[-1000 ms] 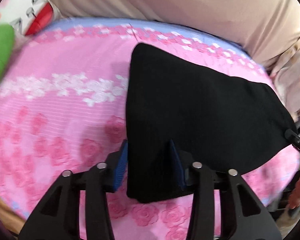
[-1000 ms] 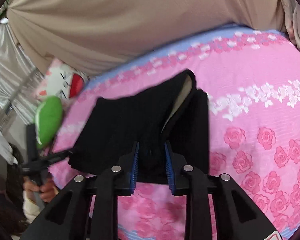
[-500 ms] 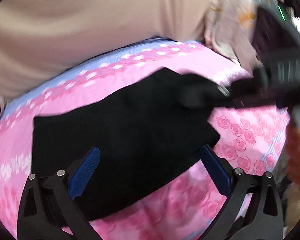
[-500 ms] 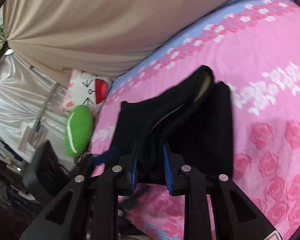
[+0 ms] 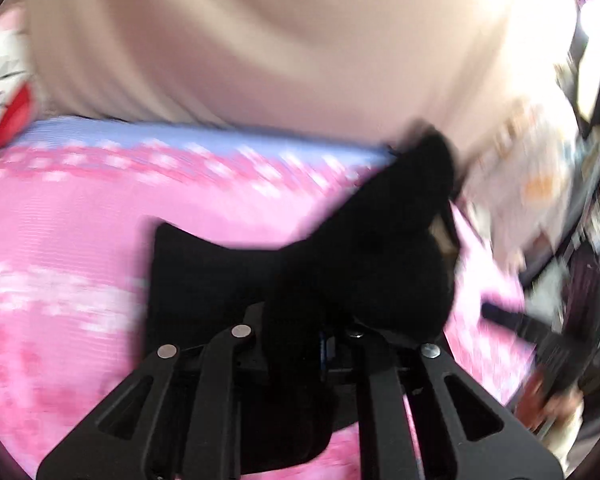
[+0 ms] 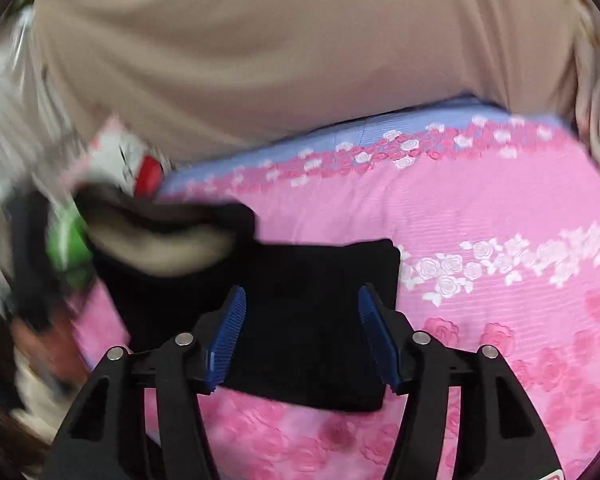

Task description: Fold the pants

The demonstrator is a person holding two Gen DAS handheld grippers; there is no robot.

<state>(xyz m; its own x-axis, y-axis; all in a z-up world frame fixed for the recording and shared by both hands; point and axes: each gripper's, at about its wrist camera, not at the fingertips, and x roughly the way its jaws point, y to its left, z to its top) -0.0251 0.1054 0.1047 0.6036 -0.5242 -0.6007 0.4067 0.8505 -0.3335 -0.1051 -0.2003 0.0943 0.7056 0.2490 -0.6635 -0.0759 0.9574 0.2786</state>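
Observation:
The black pants [image 6: 308,280] lie folded on the pink rose bedsheet [image 6: 480,208]. My right gripper [image 6: 302,320] hovers just over their near part; its jaws are opening, blue pads [image 6: 228,332] wide apart and not pressing the cloth. My left gripper [image 5: 300,332] is shut on a bunch of the black pants [image 5: 340,264] and holds that end raised off the bed. In the right wrist view the lifted end curls over at the left and shows its pale lining [image 6: 160,244]. Both views are blurred by motion.
A beige curtain [image 6: 300,60] hangs behind the bed. A white and red plush pillow [image 6: 140,164] and a green cushion [image 6: 66,240] sit at the bed's far left corner. Clutter and the other hand's gripper [image 5: 540,332] blur past at the bed's right edge.
My left gripper opened wide, then shut on the pants and lifted that end. My right gripper let go of the fold it held and spread its jaws; that part now lies flat.

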